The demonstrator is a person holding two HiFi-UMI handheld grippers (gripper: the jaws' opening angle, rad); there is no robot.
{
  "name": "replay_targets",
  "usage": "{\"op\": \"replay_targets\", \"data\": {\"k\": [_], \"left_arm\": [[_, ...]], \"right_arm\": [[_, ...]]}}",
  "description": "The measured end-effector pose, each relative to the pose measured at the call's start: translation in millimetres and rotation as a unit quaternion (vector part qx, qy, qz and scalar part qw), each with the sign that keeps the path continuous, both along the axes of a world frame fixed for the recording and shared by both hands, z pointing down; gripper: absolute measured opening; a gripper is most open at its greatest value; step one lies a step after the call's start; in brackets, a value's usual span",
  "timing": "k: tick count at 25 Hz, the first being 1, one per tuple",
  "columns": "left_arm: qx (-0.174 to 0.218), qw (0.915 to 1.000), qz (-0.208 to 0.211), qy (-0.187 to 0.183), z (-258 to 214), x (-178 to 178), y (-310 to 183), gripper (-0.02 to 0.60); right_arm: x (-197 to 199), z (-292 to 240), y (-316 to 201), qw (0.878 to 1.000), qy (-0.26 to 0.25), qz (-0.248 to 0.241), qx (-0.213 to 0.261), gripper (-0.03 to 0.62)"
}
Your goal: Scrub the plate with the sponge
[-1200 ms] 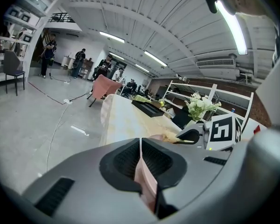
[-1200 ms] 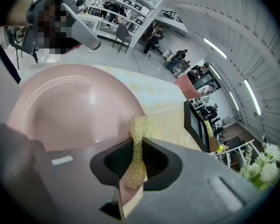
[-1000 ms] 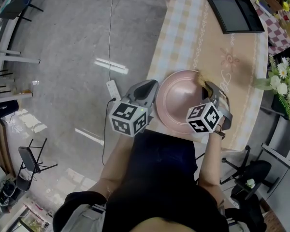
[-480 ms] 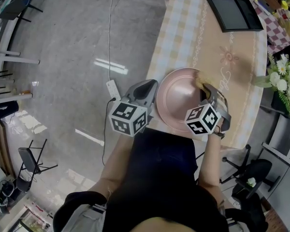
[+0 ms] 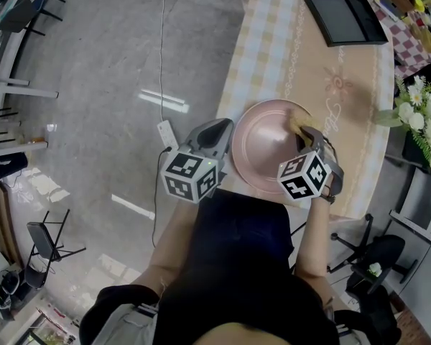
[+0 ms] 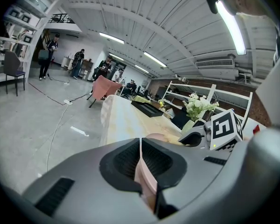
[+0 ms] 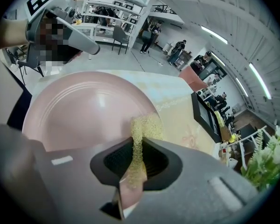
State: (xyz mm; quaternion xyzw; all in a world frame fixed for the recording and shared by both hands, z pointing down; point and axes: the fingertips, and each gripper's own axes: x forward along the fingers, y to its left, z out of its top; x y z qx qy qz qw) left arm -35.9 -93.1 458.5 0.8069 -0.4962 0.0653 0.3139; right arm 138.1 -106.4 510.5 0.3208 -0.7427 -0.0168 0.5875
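Observation:
A round pink plate [image 5: 266,146] lies at the near edge of the table, its left rim over the edge. My left gripper [image 5: 214,136] is shut on that left rim [image 6: 144,171], which shows as a thin pink edge between the jaws. My right gripper [image 5: 309,136] is shut on a yellow sponge [image 7: 142,132], pressed against the plate's right rim [image 7: 84,106]. The sponge [image 5: 299,124] peeks out ahead of the jaws at the plate's far right side.
The table carries a beige patterned cloth [image 5: 330,63] with a black tray [image 5: 345,16] at its far end. White flowers [image 5: 420,117] stand at the right. A white power strip [image 5: 168,131] and cable lie on the grey floor left of the table.
The right gripper with the sponge has slid slightly along the plate's right rim. The left gripper and plate have stayed in place.

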Motion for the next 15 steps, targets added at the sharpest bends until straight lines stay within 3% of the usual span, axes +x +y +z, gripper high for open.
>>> {"op": "replay_targets", "data": {"k": [15], "left_arm": [[0.007,0.9999,0.012,0.000,-4.6,1.1,8.0,0.023]], "right_arm": [[-2.3,0.4,22.7,1.000,0.000,-0.001,-0.010,0.049]]}}
